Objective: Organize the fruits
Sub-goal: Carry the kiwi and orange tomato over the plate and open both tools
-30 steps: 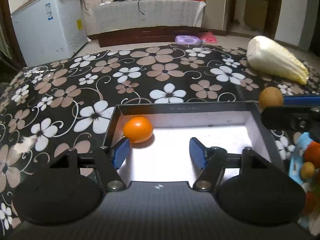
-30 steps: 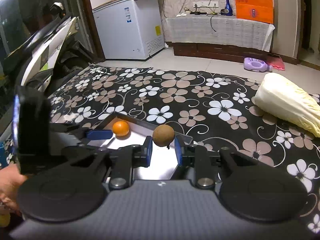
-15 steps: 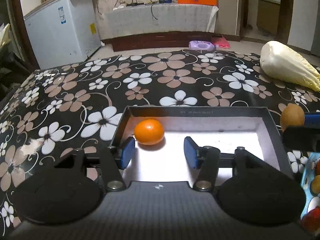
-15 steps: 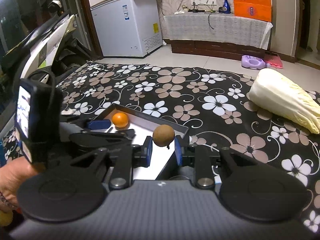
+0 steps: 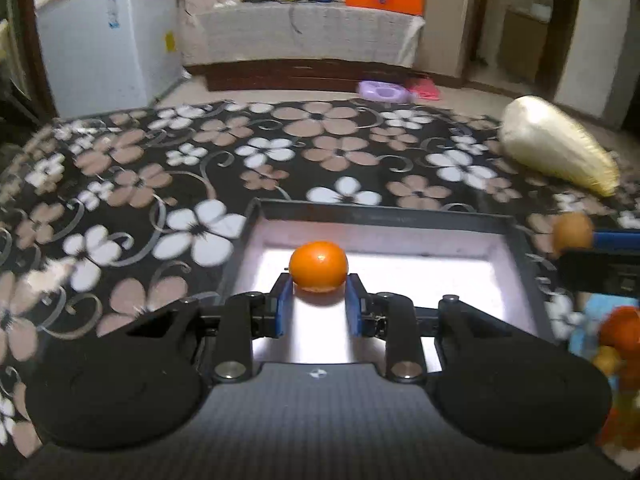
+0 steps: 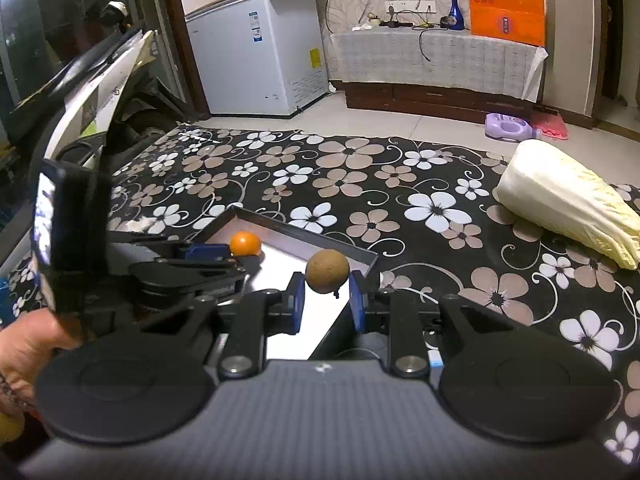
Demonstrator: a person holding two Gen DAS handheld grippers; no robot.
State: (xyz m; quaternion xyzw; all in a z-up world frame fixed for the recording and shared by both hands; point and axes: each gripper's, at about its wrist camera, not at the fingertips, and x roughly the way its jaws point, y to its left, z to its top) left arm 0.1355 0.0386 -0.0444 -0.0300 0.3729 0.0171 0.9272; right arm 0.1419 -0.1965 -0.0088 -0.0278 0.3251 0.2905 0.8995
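The left gripper jaws have just closed onto the orange; the right gripper jaws clamp a brown fruit between them.

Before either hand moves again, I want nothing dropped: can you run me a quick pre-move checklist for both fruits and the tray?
1. Left gripper around the orange fruit: ok, its jaws have just been closing and the pads now flank the fruit on both sides.
2. That grip firm enough to lift: cannot tell.
3. Right gripper holding the brown fruit: ok, pinched between the blue pads.
4. Brown fruit over the tray: ok, near its right corner.
5. Free tray floor for a drop: ok, only the orange fruit is inside.
6. The two grippers apart: ok, a gap shows in the right wrist view.
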